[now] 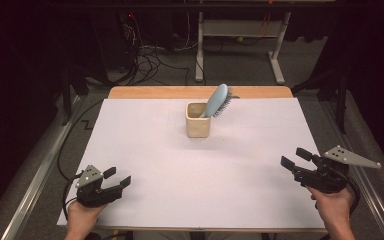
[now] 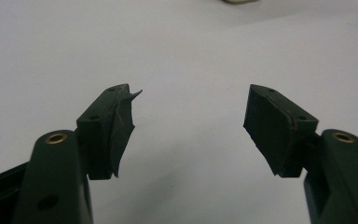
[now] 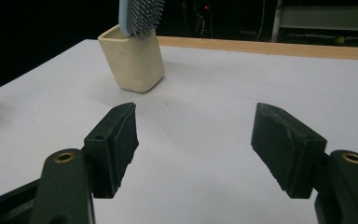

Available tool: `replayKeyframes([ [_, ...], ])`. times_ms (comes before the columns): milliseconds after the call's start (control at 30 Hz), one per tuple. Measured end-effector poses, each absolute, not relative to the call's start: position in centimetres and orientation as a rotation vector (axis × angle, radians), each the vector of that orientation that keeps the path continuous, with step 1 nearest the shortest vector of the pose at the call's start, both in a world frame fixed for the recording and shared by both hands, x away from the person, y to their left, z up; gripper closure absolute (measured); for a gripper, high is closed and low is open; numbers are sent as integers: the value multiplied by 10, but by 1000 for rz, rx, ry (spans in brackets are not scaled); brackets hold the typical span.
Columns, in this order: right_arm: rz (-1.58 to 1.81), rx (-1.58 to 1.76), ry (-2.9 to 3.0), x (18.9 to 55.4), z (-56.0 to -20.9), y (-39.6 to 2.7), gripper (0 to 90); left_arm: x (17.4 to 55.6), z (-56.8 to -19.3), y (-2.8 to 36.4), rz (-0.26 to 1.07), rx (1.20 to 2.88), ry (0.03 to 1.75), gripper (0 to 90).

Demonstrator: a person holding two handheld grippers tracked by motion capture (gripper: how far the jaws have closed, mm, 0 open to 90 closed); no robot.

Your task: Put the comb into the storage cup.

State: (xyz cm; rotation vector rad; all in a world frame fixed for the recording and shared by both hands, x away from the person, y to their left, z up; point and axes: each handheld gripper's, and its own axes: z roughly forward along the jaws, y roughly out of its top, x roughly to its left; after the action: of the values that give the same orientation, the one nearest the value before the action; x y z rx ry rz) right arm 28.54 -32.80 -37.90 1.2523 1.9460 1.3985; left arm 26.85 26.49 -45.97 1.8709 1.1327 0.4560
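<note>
Probably light and stiff, the blue hairbrush (image 1: 217, 100) stands tilted in the cream cup (image 1: 198, 127); grip its smooth back above the rim. Left gripper (image 1: 118, 178) and right gripper (image 1: 295, 158), well nearer than the cup, gape empty.

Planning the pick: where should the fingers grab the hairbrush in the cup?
Probably the blue hairbrush head, above the rim of the beige cup. It leans up and right with its handle down inside. Come from above, fingers across the head's narrow edges, avoiding the bristles.
</note>
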Motion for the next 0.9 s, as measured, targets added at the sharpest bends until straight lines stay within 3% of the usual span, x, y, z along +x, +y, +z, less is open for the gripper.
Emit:
replayKeyframes([
  [900,1383,1303,1943,276,-412,-329,304,270,-460,267,451,1858,1148,331],
])
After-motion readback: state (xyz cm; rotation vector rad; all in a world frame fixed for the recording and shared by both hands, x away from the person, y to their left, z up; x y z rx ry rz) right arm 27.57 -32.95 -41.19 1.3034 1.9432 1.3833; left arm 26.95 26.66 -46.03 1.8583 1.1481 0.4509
